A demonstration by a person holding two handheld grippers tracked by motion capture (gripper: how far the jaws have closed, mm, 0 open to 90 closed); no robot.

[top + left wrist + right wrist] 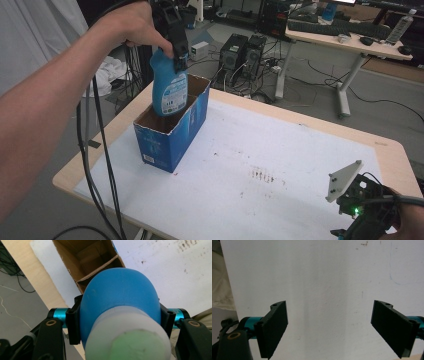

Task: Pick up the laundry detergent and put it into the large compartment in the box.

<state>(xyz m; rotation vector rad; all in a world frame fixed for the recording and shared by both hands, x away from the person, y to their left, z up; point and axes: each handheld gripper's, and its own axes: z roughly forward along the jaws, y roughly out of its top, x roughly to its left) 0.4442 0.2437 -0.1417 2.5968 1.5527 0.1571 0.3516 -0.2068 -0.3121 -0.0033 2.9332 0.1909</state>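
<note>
A blue bottle (169, 90) with a label hangs upright, its lower end inside the open top of a blue cardboard box (172, 132) at the table's left. My left gripper (176, 55) is shut on the bottle's neck from above. In the left gripper view the blue bottle (120, 297) with its white cap (127, 337) sits pinched between both jaws, above the brown inside of the box (90, 257). My right gripper (329, 327) stands open over the white sheet, nothing between its jaws; in the high view its body (367, 207) rests near the table's front right corner.
A white sheet (260, 170) with small brown stains covers most of the wooden table (395, 150). Black cables (95, 165) hang off the left edge. Behind the table stand computer towers (242, 52) and another desk (350, 42).
</note>
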